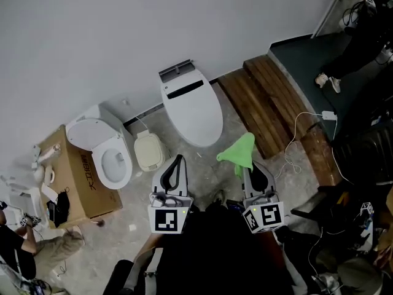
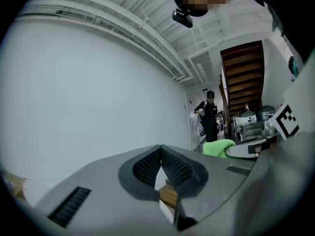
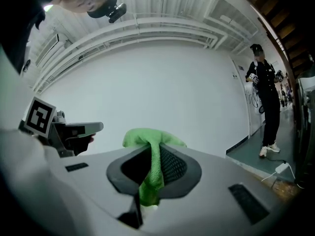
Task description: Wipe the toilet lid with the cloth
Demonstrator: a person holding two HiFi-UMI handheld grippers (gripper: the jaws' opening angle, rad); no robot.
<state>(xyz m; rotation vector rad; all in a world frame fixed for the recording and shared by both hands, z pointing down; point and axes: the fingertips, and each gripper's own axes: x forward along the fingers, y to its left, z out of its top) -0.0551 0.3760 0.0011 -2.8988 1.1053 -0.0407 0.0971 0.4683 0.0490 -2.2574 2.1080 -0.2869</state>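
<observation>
Green woven cloth [image 1: 238, 150] is pinched in the closed jaws of the right gripper [image 1: 248, 171], just right of centre in the head view. In the right gripper view the cloth [image 3: 147, 146] runs down between the ribbed pads and bunches above the tips. Held bunched like this, it seems ready to be carried to the lid rather than spread for wiping. The left gripper [image 1: 178, 160], at lower centre, has its jaws together on nothing. Its own view shows the tips meeting with only wall beyond, so it is probably a spare hand for now.

The smooth white oval toilet lid [image 1: 191, 106] lies closed at upper centre against the pale wall, apart from the cloth and untouched. The floor between them looks free, so nothing seems to block a forward reach.

At left stands a second white toilet with its lid raised [image 1: 103, 147]. A small beige squarish object [image 1: 149, 150], perhaps a bin, sits between the two toilets, and a brown cardboard box [image 1: 77, 180] is at far left. Dark wooden steps [image 1: 270, 100] run along the upper right, close beside the lid, and could hinder a wide sweep. A white cable [image 1: 301, 134] trails at right. A person's feet [image 1: 327, 82] show at upper right.
</observation>
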